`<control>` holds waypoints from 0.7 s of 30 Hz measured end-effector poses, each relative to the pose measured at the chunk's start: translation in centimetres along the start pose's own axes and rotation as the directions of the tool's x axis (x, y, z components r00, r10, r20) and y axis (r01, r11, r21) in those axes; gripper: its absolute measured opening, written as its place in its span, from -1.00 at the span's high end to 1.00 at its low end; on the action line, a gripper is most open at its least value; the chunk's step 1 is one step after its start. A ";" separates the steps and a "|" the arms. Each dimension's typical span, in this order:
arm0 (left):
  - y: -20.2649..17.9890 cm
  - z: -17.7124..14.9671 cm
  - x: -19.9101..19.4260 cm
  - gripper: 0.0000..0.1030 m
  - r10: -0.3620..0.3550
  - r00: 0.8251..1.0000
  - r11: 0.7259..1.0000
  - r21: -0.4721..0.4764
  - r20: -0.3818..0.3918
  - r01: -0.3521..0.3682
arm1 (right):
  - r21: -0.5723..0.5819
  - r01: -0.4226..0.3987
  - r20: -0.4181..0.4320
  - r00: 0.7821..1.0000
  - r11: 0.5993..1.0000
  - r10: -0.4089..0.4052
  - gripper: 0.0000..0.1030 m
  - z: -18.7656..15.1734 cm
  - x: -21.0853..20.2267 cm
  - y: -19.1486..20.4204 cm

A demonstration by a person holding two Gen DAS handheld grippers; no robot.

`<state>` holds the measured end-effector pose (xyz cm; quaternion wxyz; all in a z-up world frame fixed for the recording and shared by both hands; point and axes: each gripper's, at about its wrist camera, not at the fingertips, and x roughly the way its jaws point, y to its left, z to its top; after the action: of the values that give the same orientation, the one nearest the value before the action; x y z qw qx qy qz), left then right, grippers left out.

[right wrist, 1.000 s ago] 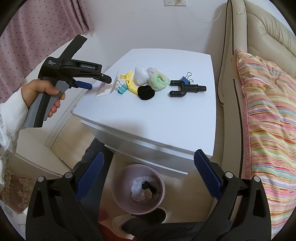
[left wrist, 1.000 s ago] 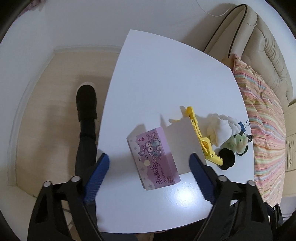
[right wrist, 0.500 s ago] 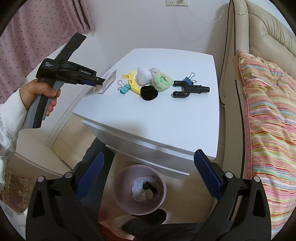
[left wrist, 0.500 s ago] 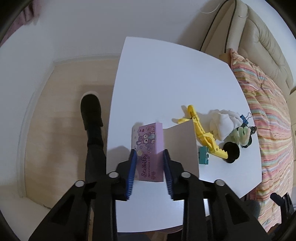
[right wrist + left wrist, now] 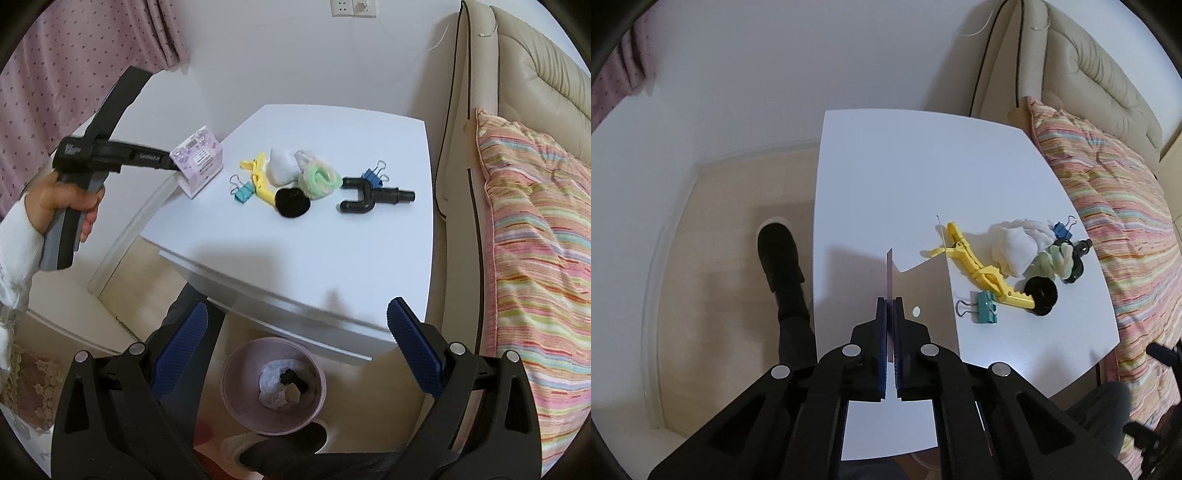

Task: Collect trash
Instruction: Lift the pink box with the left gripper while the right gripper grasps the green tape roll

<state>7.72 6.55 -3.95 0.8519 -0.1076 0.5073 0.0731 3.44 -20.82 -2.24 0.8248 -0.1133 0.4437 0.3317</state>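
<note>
Left-wrist view: the left gripper occupies the lower centre of the frame, its two blue pads drawn together on a flattened purple packet, seen edge-on as a thin vertical strip rising above the fingertips. Right-wrist view: the same packet appears at centre left, a lilac printed carton with a barcode label, clamped at the tip of the left gripper and clear of the white table; a hand in a white sleeve grips the handle at the left edge. At frame centre, on the table, lie a teal binder clip, a yellow clip, a white cloth wad, a green hair tie, a black round pad, a black Y-shaped pipe piece and a blue binder clip, clustered closely, several touching. The right gripper fills the bottom of the frame, its jaws standing wide with nothing between them. Beneath it, at lower centre, a pink waste bin stands on the floor just in front of the table edge and already contains crumpled litter. A striped cushion on a beige sofa fills the right side.
</note>
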 end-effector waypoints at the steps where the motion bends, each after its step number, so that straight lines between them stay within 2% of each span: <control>1: 0.0 -0.1 -0.2 0.95 -0.006 1.000 1.000 0.003 0.008 0.006 | 0.001 -0.002 0.001 1.000 1.000 0.002 -0.87 0.2 0.0 -0.1; 12: -0.8 -0.9 -2.8 0.95 -0.044 0.995 0.998 0.051 0.084 0.040 | -0.031 -0.008 -0.003 1.000 0.999 0.008 -0.87 4.4 1.0 -1.2; 21: -1.2 -1.3 -3.9 0.95 -0.070 0.992 0.996 0.061 0.106 0.064 | -0.111 -0.027 -0.035 0.999 0.993 0.024 -0.86 8.2 4.6 -2.0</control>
<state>5.06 5.01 -0.97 0.8828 -0.0959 0.4585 0.0356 11.88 -16.32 -1.39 0.8053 -0.1590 0.4398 0.3644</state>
